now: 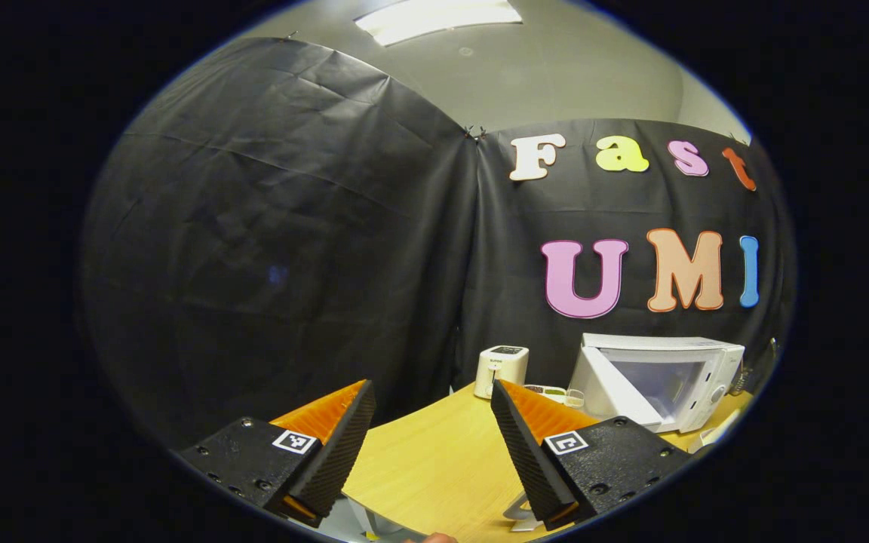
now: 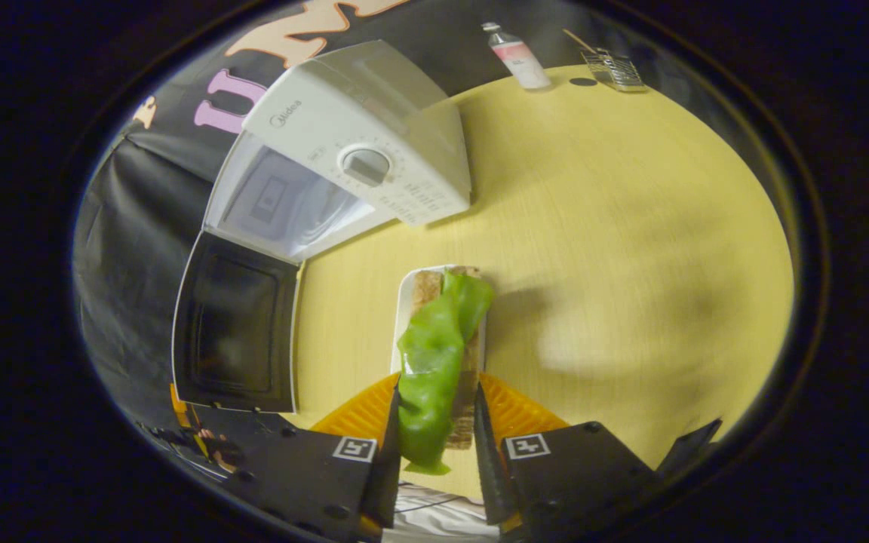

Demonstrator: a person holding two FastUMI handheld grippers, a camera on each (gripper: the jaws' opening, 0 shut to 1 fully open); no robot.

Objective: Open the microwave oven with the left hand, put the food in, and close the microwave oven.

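Observation:
In the left gripper view the white microwave (image 1: 695, 377) stands at the far right of the wooden table (image 1: 434, 460), its door (image 1: 604, 388) swung open. My left gripper (image 1: 431, 386) is open and holds nothing, well short of the oven. In the right gripper view the microwave (image 2: 374, 128) appears tilted, its dark-windowed door (image 2: 234, 332) open to the left and the cavity (image 2: 284, 204) showing. My right gripper (image 2: 435, 392) is shut on the food (image 2: 434, 354), a slice of bread with a green leaf on a white plate, held above the table in front of the oven.
A small white appliance (image 1: 501, 368) stands at the table's back edge, left of the microwave. In the right gripper view a small bottle (image 2: 517, 56) and a wire rack (image 2: 615, 72) sit at the far side of the table (image 2: 631, 249).

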